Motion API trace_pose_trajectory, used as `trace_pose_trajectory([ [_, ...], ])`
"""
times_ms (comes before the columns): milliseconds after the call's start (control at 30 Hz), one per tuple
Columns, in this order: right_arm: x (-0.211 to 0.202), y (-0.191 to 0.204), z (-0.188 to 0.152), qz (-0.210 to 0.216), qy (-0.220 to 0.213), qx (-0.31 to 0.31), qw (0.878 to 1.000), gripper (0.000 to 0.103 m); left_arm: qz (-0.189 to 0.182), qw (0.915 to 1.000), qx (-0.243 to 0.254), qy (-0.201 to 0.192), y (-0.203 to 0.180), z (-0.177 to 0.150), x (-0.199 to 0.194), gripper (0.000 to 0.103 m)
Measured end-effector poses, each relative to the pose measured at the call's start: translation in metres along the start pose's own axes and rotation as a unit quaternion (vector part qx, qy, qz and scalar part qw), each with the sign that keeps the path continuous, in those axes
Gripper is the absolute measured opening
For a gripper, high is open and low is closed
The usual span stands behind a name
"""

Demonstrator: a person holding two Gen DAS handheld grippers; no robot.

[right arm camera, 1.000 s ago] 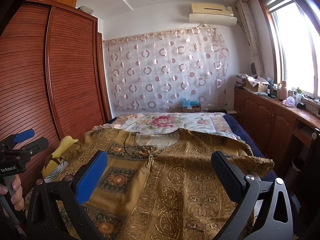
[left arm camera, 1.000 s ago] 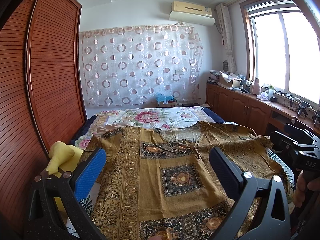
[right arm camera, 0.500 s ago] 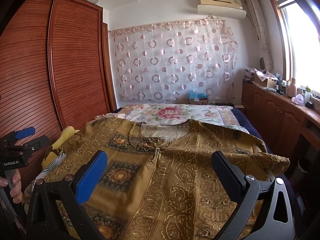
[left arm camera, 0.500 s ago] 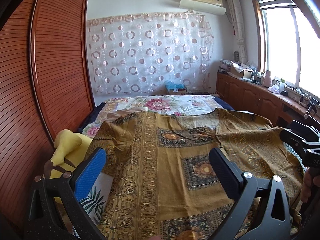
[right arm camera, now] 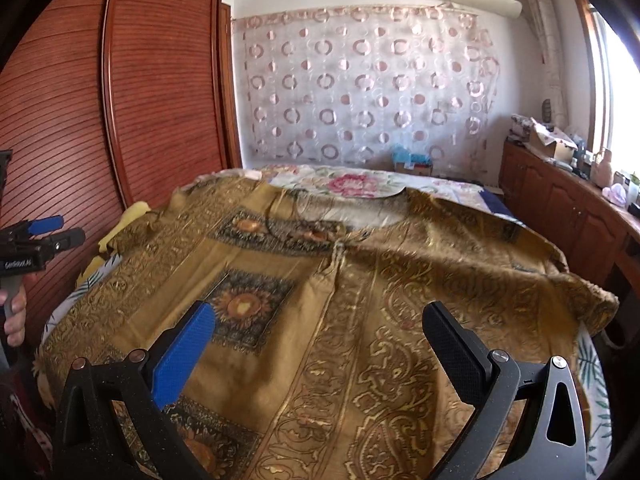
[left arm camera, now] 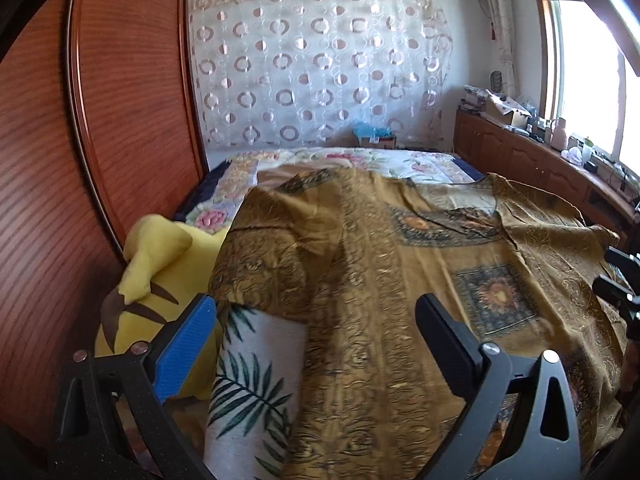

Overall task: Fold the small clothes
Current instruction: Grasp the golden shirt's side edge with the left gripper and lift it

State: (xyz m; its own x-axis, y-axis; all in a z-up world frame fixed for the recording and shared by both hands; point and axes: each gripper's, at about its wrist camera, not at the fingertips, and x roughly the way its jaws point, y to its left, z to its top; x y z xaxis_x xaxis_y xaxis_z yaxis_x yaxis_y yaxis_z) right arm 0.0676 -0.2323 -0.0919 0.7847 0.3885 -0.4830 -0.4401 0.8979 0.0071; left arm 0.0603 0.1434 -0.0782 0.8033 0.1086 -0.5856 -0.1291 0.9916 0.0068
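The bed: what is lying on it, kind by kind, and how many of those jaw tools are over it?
Patterned gold garment, spread flat: 1
Yellow plush toy, at the bed's edge by the wardrobe: 1
Leaf-print cloth under the garment: 1
Floral bedcover at the far end: 1
Handheld grippers, jaws open: 2, left gripper and right gripper
Total: 6

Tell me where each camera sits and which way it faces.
Left wrist: on the left gripper, looking forward and down along its open fingers at the golden patterned garment and yellow plush toy on its left; the right gripper peeks in at right.
Right wrist: on the right gripper, over the garment's middle; the left gripper and a hand show at left.
Both share the garment, circle-patterned curtain and wooden wardrobe.
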Motion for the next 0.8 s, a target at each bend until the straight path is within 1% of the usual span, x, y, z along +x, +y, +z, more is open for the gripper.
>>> trace_pose_trajectory([
  [67,0.004,0.002,0.002,0.010,0.013,0.000,1.000,0.103,-0.001,0.9999,-0.009,0.010,0.011,0.000,0.009,0.089],
  [100,0.004,0.003,0.003,0.015,0.018,-0.002,1.000,0.103,-0.001,0.9998,-0.012,0.015,0.018,0.001,0.015,0.088],
  [200,0.000,0.002,0.004,0.017,0.028,-0.013,0.999,0.103,0.000,0.9994,-0.013,0.032,0.030,0.003,0.034,0.077],
  [233,0.000,0.002,0.004,0.019,0.032,-0.014,0.999,0.103,-0.001,0.9991,-0.017,0.038,0.035,0.003,0.041,0.071],
  [267,0.000,0.000,0.004,0.021,0.036,-0.015,0.999,0.103,0.002,0.9987,-0.022,0.046,0.042,0.003,0.049,0.063],
  [300,0.000,-0.002,0.005,0.024,0.040,-0.016,0.999,0.103,0.008,0.9980,-0.026,0.057,0.047,0.003,0.059,0.060],
  [367,-0.001,-0.002,0.006,0.025,0.046,-0.020,0.998,0.103,0.007,0.9969,-0.027,0.073,0.054,0.002,0.073,0.051],
  [500,0.001,-0.004,0.006,0.025,0.050,-0.031,0.998,0.103,-0.007,0.9934,-0.039,0.107,0.066,0.000,0.099,0.049],
  [567,0.004,-0.005,0.008,0.023,0.054,-0.034,0.998,0.103,-0.005,0.9920,-0.039,0.120,0.068,0.001,0.108,0.049],
  [633,0.005,-0.006,0.010,0.022,0.055,-0.036,0.998,0.103,-0.021,0.9902,-0.046,0.130,0.070,-0.001,0.116,0.049],
  [667,0.008,-0.004,0.010,0.021,0.054,-0.038,0.998,0.103,-0.030,0.9889,-0.053,0.135,0.073,-0.001,0.119,0.048],
  [700,0.009,-0.002,0.010,0.021,0.053,-0.039,0.998,0.103,-0.035,0.9879,-0.059,0.139,0.074,-0.002,0.122,0.044],
  [733,0.013,0.000,0.012,0.020,0.054,-0.041,0.998,0.103,-0.037,0.9875,-0.064,0.140,0.076,-0.002,0.123,0.035],
  [800,0.014,0.001,0.012,0.018,0.053,-0.041,0.998,0.103,-0.027,0.9886,-0.062,0.134,0.077,-0.001,0.121,0.022],
])
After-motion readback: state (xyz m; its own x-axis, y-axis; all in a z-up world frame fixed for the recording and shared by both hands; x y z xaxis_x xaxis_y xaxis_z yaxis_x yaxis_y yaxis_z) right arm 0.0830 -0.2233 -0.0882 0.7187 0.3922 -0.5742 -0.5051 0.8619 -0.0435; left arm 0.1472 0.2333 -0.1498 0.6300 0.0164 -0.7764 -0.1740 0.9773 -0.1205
